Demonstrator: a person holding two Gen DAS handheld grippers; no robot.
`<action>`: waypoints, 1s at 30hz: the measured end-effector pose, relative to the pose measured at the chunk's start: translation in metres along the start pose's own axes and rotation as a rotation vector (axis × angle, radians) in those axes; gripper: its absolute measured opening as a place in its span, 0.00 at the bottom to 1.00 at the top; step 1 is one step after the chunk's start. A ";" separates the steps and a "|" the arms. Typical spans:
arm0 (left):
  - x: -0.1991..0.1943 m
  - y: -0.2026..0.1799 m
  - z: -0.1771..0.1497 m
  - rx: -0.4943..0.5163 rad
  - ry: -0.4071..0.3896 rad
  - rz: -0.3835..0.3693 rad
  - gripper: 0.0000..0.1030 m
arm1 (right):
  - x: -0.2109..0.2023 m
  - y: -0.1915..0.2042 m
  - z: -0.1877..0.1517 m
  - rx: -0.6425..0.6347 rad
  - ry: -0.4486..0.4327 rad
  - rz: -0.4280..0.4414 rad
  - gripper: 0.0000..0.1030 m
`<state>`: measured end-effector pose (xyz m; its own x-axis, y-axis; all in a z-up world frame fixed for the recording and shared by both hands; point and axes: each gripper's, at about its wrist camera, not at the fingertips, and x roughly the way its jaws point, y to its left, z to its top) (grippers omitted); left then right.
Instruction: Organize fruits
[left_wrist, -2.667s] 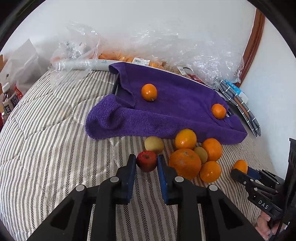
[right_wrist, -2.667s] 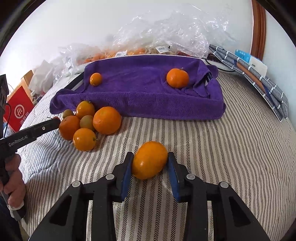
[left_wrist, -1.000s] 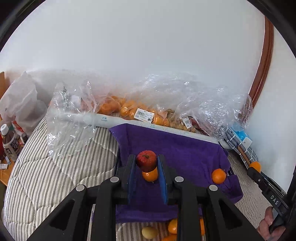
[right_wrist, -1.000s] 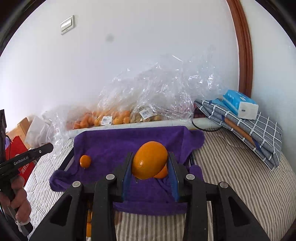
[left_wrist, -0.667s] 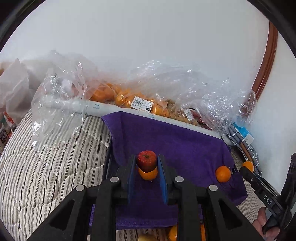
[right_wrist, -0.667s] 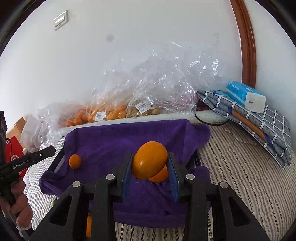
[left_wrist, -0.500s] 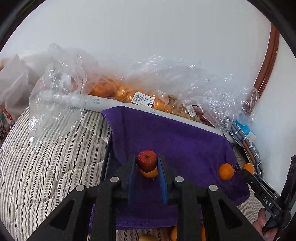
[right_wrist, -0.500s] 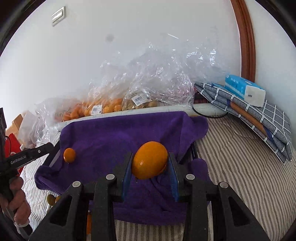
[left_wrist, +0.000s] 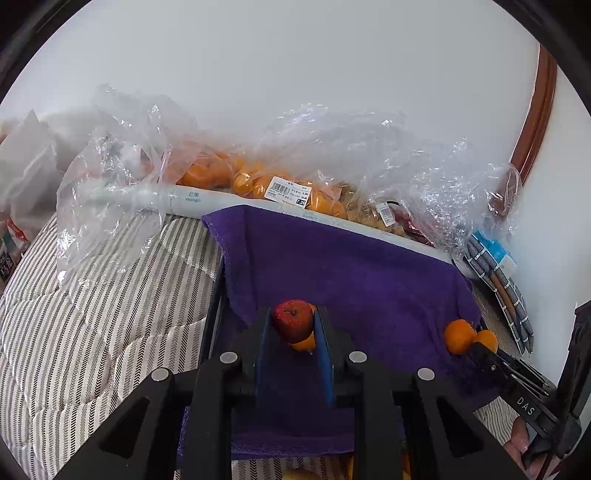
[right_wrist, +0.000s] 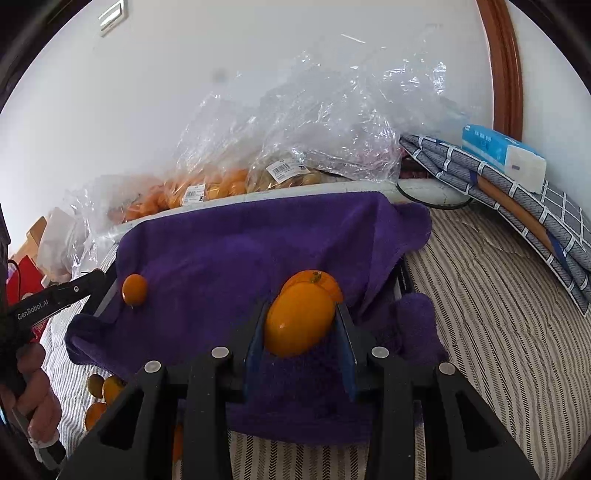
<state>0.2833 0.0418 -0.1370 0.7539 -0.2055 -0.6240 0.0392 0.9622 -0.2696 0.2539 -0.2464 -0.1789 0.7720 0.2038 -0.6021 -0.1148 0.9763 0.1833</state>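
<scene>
My left gripper (left_wrist: 291, 328) is shut on a red apple (left_wrist: 293, 319) and holds it over the purple towel (left_wrist: 351, 273) that lines a tray. An orange (left_wrist: 304, 341) lies on the towel just behind the apple. My right gripper (right_wrist: 301, 321) is shut on a large orange (right_wrist: 299, 319) above the towel (right_wrist: 240, 251), in front of another orange (right_wrist: 325, 282). A small orange (right_wrist: 134, 289) lies at the towel's left. In the left wrist view the right gripper (left_wrist: 491, 354) shows with its orange (left_wrist: 485, 338) beside an orange on the towel (left_wrist: 458, 335).
Clear plastic bags of fruit (left_wrist: 258, 181) lie along the wall behind the tray. Loose oranges (right_wrist: 103, 391) sit on the striped bed cover (left_wrist: 92, 314) before the towel. A folded checked cloth (right_wrist: 517, 206) and a tissue pack (right_wrist: 502, 155) lie at the right.
Both grippers lifted their fruit from the bed cover and carried it forward over the purple towel. In the last half second both have lowered closer to the towel.
</scene>
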 end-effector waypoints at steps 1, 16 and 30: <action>0.000 -0.001 0.000 0.003 -0.001 0.002 0.22 | 0.001 0.001 -0.001 -0.004 0.002 -0.001 0.35; 0.011 -0.013 -0.008 0.051 0.035 -0.009 0.22 | 0.004 0.004 -0.003 -0.014 0.025 0.008 0.32; 0.023 -0.023 -0.018 0.103 0.098 0.010 0.22 | 0.000 0.002 -0.002 0.014 0.002 0.016 0.36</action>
<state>0.2881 0.0116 -0.1586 0.6868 -0.2079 -0.6965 0.1030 0.9764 -0.1899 0.2522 -0.2444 -0.1804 0.7690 0.2200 -0.6002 -0.1185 0.9717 0.2044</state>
